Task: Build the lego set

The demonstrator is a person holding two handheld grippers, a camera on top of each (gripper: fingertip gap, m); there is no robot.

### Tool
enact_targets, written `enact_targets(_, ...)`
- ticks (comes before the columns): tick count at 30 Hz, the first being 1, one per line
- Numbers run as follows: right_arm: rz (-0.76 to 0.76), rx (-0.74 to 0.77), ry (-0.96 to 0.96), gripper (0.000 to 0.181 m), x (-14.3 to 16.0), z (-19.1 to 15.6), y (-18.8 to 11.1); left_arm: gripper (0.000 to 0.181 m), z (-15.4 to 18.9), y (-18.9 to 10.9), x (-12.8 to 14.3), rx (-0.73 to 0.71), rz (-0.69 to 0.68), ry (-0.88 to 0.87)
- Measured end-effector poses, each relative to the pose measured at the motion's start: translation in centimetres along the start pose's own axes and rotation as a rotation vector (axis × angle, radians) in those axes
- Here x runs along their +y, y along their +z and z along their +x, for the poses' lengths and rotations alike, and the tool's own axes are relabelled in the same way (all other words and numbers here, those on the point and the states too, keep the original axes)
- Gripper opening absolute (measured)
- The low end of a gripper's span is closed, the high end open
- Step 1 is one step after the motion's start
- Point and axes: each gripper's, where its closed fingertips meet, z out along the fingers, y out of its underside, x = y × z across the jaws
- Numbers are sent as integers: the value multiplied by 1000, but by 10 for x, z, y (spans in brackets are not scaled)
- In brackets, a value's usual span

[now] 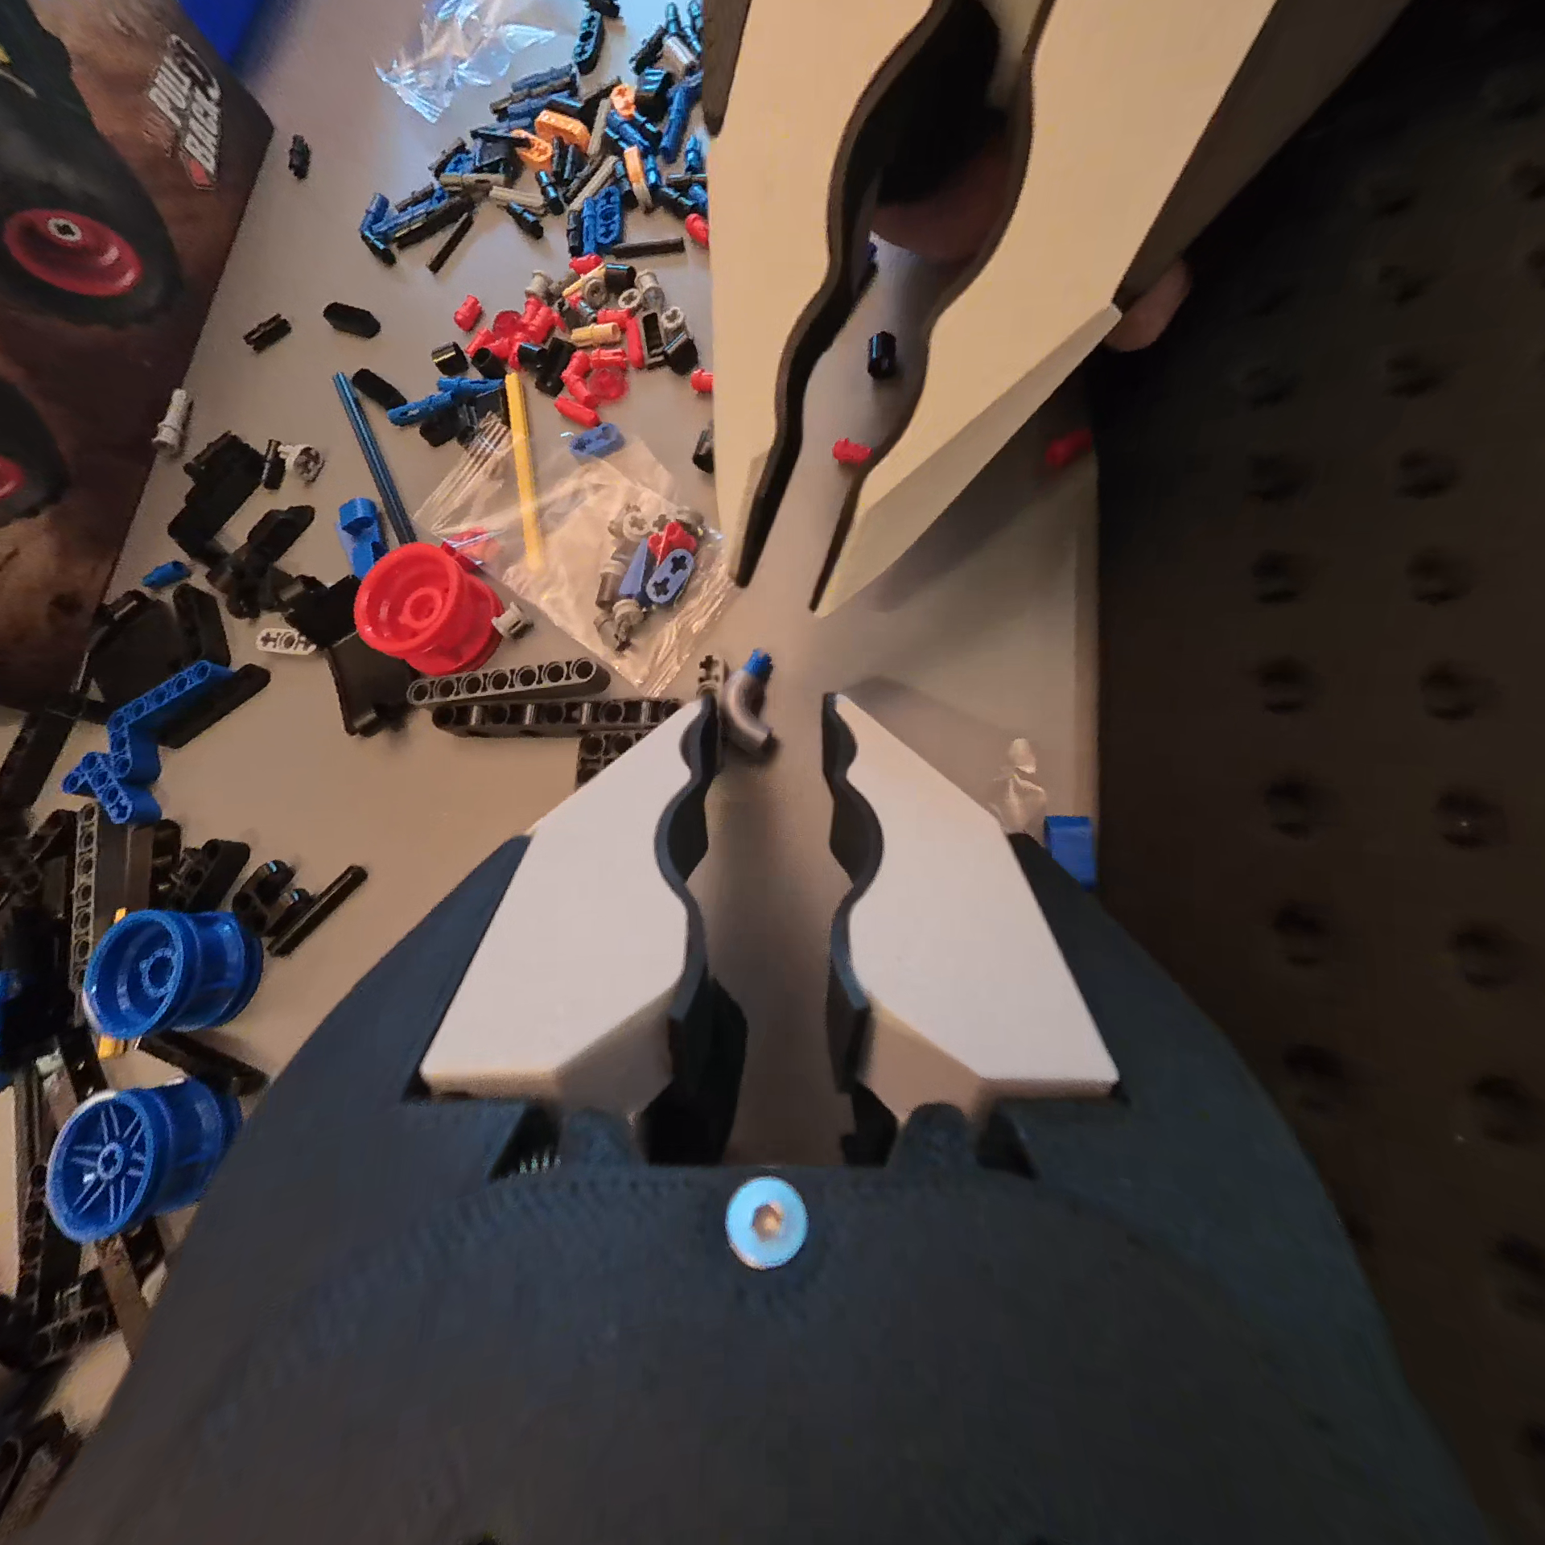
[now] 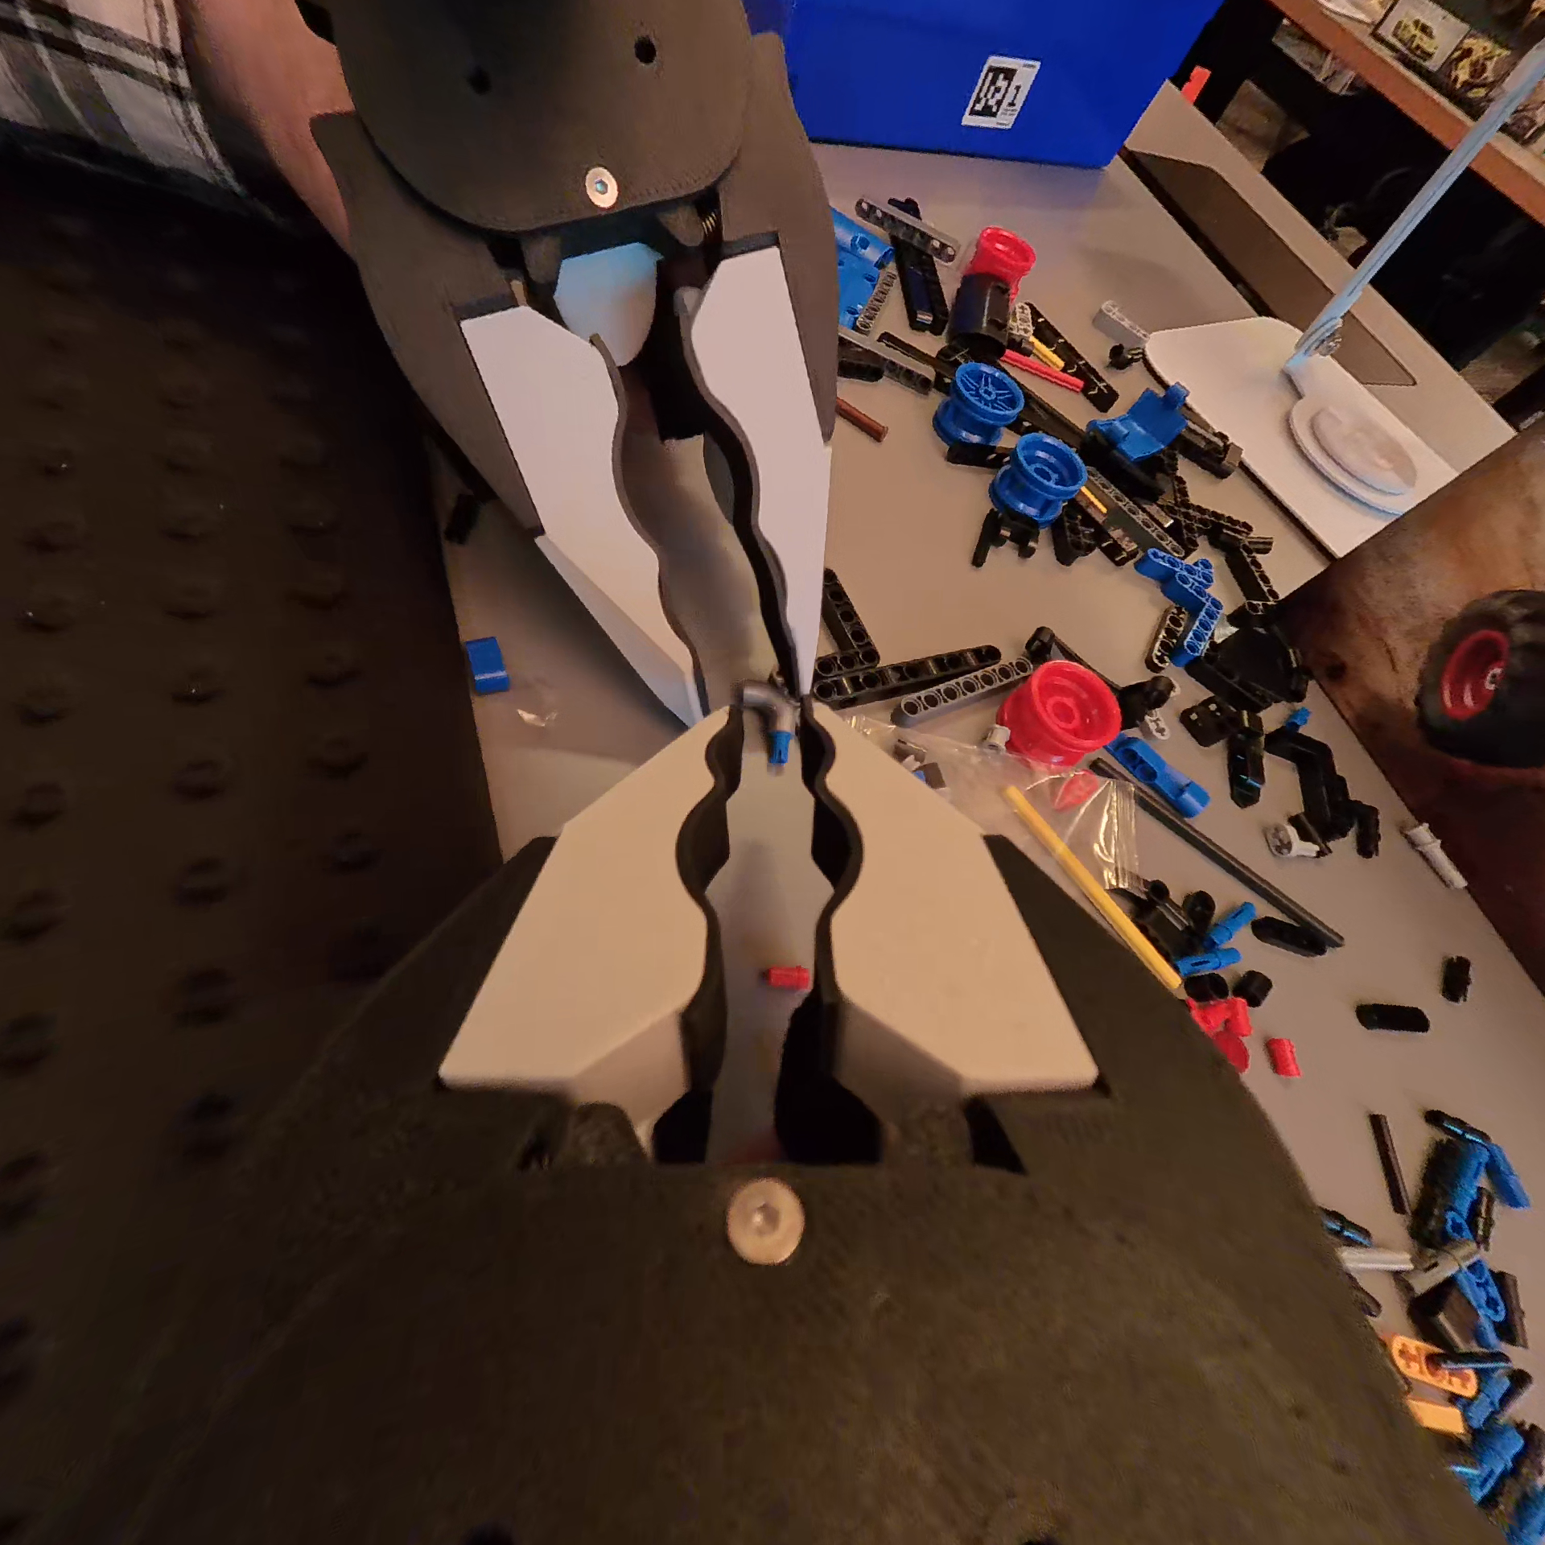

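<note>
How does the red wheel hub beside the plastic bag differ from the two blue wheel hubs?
The red wheel hub is red; the blue wheel hubs are blue. The red one lies alone beside the plastic bag; the blue ones lie as a pair among black beams. All three are loose, without tyres.

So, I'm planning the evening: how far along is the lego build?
Barely begun. Done: only a blue pin seated in a grey elbow looks joined. In hand: the left gripper and right gripper are open, tips meeting at that elbow; neither clearly grips it. Left: wheels, beams and a bag of parts lie loose on the table.
</note>
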Motion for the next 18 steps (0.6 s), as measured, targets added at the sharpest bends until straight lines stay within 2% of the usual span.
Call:
enact_targets(5, 10, 1, 14, 14, -1, 2, -1, 39, -9, -10, 4, -66, -1, -38)
enact_targets(9, 33, -1, 33, 14, -4, 4, -4, 39, -8, -30, -2, -143, 65, -38)
enact_targets(15, 37, -3, 23, 17, -4, 3, -4, 38, -10, -62, 26, -291, 21, -22)
enact_targets(18, 55, 3, 42, 19, -6, 7, -6, 34, -19, -73, 31, -349, 63, -59)
